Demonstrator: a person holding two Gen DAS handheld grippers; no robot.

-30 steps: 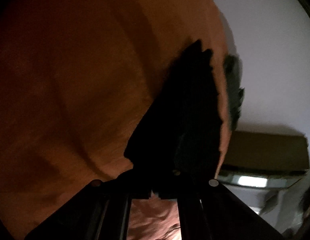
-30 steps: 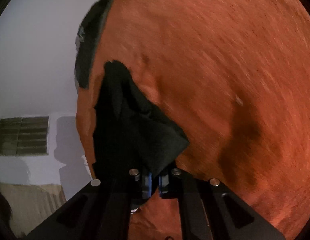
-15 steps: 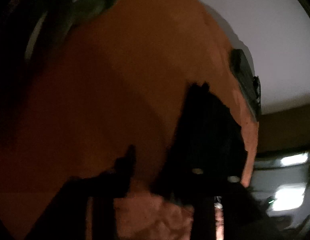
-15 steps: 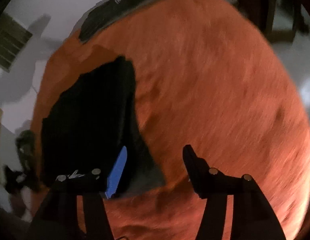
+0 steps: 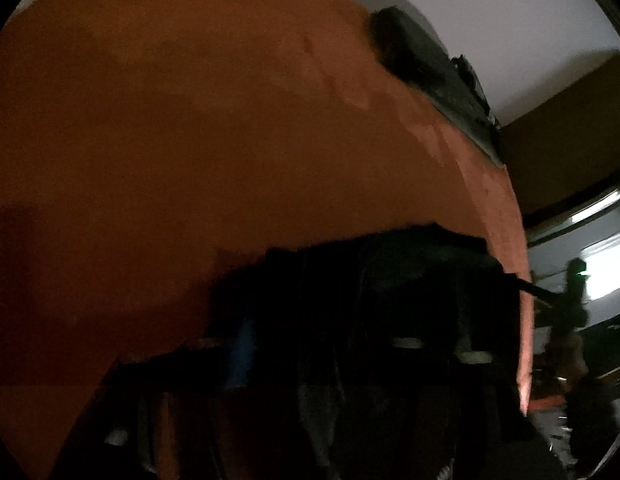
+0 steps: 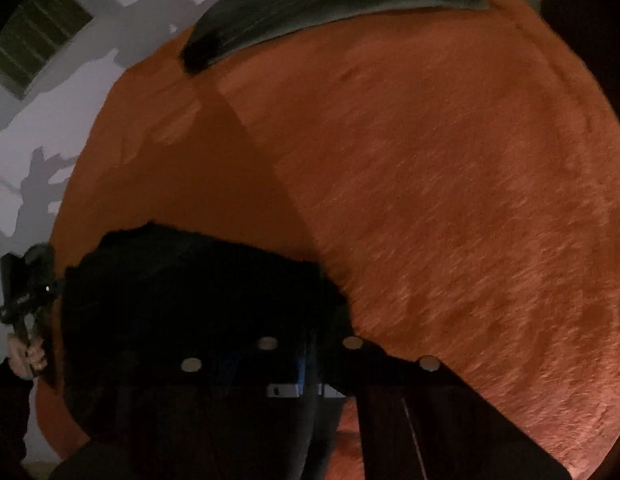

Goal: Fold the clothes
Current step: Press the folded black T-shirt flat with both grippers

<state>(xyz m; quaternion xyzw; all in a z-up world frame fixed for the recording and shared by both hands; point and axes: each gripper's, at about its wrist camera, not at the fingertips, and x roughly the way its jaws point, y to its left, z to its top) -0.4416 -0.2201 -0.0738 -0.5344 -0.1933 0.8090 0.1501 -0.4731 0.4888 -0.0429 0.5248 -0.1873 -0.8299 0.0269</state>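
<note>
While the fold is only part done, the left wrist view lists a black garment (image 5: 390,280) on the orange bed cover (image 5: 190,140), near its right edge; the left gripper (image 5: 310,360) has its jaws closed, seemingly on the cloth, though darkness hides the pinch. The right wrist view lists the same garment bunched near the cover's left edge, the right gripper (image 6: 310,360) with its jaws closed at its hem. A dark folded item (image 6: 330,4) lies at the far edge. Flattening and final folds remain.

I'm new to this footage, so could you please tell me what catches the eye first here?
The fuzzy orange blanket fills nearly both views. A black garment lies bunched at the near edge, right before the camera. A dark folded item sits along the blanket's far edge.
</note>
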